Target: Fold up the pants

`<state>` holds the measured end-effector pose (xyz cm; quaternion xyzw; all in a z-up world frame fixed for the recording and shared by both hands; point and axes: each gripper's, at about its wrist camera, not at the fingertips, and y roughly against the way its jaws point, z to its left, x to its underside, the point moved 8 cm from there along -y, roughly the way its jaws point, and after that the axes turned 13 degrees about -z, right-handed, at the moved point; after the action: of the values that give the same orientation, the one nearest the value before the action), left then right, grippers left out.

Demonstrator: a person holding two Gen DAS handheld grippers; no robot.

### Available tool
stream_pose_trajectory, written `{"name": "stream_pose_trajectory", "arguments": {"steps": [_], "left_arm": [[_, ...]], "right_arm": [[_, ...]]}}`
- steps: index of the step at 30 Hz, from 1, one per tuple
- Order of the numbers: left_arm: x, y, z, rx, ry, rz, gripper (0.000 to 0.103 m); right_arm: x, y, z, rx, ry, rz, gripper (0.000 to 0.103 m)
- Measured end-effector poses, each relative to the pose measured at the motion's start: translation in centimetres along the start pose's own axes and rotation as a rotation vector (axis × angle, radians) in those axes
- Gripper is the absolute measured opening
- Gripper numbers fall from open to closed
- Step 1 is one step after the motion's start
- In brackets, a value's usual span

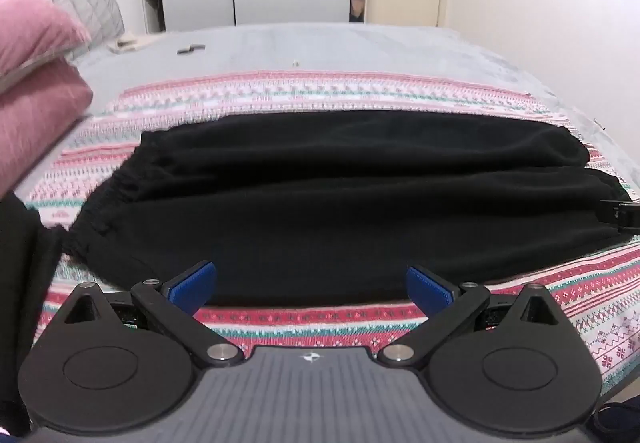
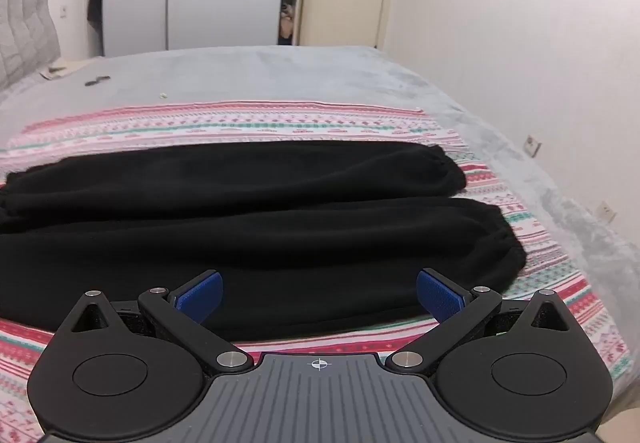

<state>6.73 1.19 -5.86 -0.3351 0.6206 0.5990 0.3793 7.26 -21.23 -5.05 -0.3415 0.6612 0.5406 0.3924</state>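
Note:
Black pants [image 1: 320, 195] lie flat across a striped pink, white and green blanket [image 1: 304, 91] on the bed, waistband at the left, both leg cuffs at the right. My left gripper [image 1: 312, 285] is open with blue pads, hovering over the near edge of the pants close to the waist end. In the right wrist view the pants [image 2: 260, 227] show their two legs side by side, cuffs at the right. My right gripper [image 2: 319, 293] is open and empty above the near leg's lower edge. A bit of the right gripper [image 1: 624, 215] shows at the left view's right edge.
Pink pillows [image 1: 36, 75] are stacked at the left, with a grey headboard behind. The grey bedsheet [image 2: 280, 75] stretches beyond the blanket, with small items on it far left. A white wall [image 2: 520, 63] runs along the right; wardrobe and door stand at the back.

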Motion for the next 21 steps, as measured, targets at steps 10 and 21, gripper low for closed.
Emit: {"name": "stream_pose_trajectory", "arguments": {"steps": [10, 21], "left_arm": [[1.4, -1.2, -0.8, 0.001, 0.056, 0.121, 0.103], [0.9, -1.0, -0.4, -0.021, 0.046, 0.089, 0.103]], "right_arm": [[0.9, -1.4, -1.4, 0.034, -0.019, 0.089, 0.103], [1.8, -2.5, -2.7, 0.09, -0.043, 0.139, 0.103]]}}
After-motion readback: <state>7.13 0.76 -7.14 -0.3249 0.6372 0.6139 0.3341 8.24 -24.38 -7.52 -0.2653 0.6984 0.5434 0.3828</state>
